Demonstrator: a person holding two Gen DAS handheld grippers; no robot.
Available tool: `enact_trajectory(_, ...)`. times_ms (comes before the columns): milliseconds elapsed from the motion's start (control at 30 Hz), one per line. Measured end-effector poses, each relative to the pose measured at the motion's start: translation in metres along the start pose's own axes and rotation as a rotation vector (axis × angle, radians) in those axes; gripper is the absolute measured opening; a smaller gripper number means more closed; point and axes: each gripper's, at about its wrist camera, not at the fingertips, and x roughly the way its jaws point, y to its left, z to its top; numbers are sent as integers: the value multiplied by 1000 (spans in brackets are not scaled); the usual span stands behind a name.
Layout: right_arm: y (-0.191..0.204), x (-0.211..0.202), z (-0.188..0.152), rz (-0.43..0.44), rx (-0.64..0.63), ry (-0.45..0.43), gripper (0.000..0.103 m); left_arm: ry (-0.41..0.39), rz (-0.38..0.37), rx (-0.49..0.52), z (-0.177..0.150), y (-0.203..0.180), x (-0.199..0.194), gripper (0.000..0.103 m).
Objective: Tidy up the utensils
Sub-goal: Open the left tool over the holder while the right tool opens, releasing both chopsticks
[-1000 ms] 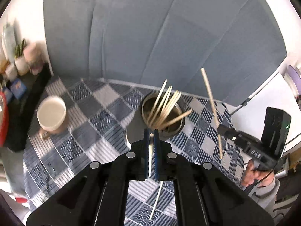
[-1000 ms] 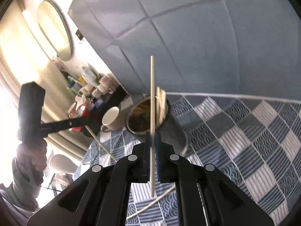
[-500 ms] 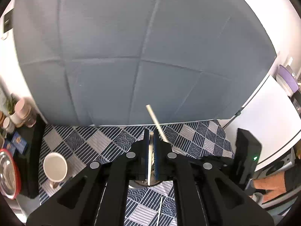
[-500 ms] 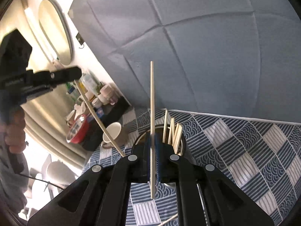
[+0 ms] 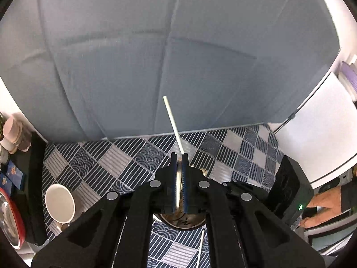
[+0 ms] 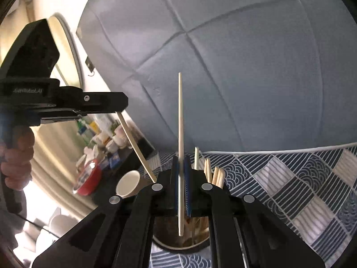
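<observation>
Holding 1 chopstick (image 6: 180,134) each, 2 grippers (image 6: 181,156) above 1 holder (image 6: 178,243).

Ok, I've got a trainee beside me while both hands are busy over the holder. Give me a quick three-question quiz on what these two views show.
1. True or false: the right gripper holds nothing.
2. The cup-like holder under the right gripper already contains: A) spoons B) several chopsticks C) nothing
3. Fill in: the left gripper is shut on a single ____.

Key: 1 false, it clamps one chopstick roughly upright. 2 B. 3 chopstick; the right wrist view shows it hanging slanted from the jaws.
</observation>
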Motion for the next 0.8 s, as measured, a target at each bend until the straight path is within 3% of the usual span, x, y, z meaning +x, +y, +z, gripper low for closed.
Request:
enact_trajectory(133, 13, -4, -16, -37, -89, -46, 5, 33, 6, 0, -8, 4, 14, 5)
enact_trajectory(467, 46, -13, -36, -181, -317, 6, 5, 78, 7, -26, -26, 11, 30, 5)
enact_trajectory(567, 58, -9, -38, -251, -407, 81, 5, 71, 1, -54, -28, 16, 28, 27)
enact_trajectory(667, 62, -9, -39, -282, -445, 108, 7, 55, -6, -69, -29, 20, 22, 30)
enact_trajectory(700, 61, -11, -36, -297, -441, 112, 12, 50, -5, -69, -29, 21, 19, 32)
enact_trajectory(733, 61, -13, -34, -303, -429, 117, 32, 47, -2, -69, -29, 22, 18, 35)
enact_trajectory(800, 61, -23, -27, -300, -402, 92, 61, 36, 6, -77, -30, 26, 14, 38)
